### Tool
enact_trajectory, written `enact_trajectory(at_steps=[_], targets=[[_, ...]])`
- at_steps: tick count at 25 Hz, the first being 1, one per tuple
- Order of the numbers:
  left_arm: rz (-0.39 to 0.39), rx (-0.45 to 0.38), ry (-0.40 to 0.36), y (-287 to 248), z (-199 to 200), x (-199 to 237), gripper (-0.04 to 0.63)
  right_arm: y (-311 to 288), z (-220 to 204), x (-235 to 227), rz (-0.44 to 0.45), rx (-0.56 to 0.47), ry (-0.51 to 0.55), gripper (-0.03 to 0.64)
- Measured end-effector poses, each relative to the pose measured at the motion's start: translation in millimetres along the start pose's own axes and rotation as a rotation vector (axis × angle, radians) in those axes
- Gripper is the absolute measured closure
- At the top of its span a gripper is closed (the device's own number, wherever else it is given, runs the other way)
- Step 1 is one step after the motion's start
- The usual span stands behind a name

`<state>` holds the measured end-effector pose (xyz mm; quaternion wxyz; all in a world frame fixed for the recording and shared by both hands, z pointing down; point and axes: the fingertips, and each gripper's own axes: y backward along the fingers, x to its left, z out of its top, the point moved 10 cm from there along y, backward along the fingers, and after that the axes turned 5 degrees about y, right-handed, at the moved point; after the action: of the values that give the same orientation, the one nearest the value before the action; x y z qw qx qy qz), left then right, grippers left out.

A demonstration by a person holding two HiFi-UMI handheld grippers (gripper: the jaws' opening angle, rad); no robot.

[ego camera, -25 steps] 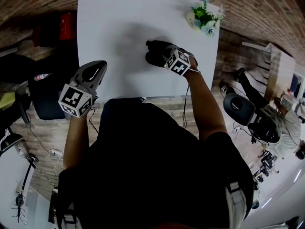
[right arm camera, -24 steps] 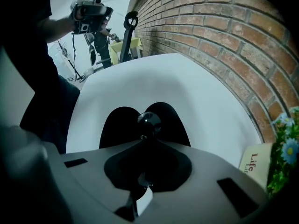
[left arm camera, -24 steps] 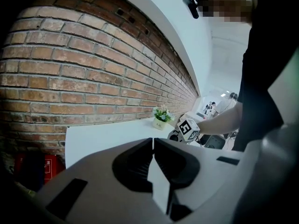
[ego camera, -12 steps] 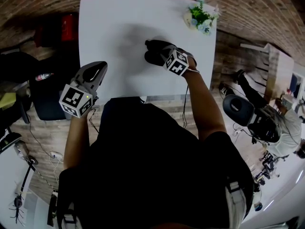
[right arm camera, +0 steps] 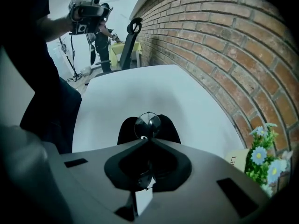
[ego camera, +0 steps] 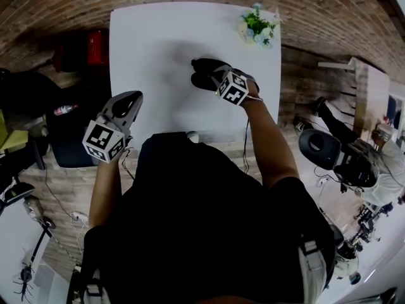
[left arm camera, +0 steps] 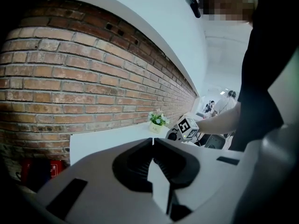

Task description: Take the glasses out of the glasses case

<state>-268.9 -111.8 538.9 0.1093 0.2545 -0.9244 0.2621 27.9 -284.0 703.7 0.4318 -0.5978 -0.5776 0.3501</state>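
On the white table (ego camera: 158, 43) lies a black glasses case (ego camera: 204, 73), open, seen as two dark halves (right arm camera: 126, 132) in the right gripper view. My right gripper (ego camera: 214, 80) hangs just above it, pointing steeply down. Its jaws (right arm camera: 148, 141) are shut on thin wire-framed glasses (right arm camera: 147, 126), with one round lens sticking out past the tips. My left gripper (ego camera: 128, 100) is held off the table's near left corner, apart from the case. Its jaws (left arm camera: 153, 141) are shut with nothing in them.
A small pot of flowers (ego camera: 256, 25) stands at the table's far right corner, against the brick wall. A red object (ego camera: 95, 46) sits on the floor left of the table. An office chair (ego camera: 319, 147) and a seated person (ego camera: 373, 170) are at the right.
Both grippers have risen a little. The right one keeps its hold on the glasses over the case. The left one stays shut.
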Motion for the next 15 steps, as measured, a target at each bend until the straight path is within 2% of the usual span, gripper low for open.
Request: enact_trajectory(at_steps=[15], targets=[[-0.018,-0.030,-0.076,26,8,-47,0.575,57,2,30,-0.090,-0.040,-0.011,0.592]])
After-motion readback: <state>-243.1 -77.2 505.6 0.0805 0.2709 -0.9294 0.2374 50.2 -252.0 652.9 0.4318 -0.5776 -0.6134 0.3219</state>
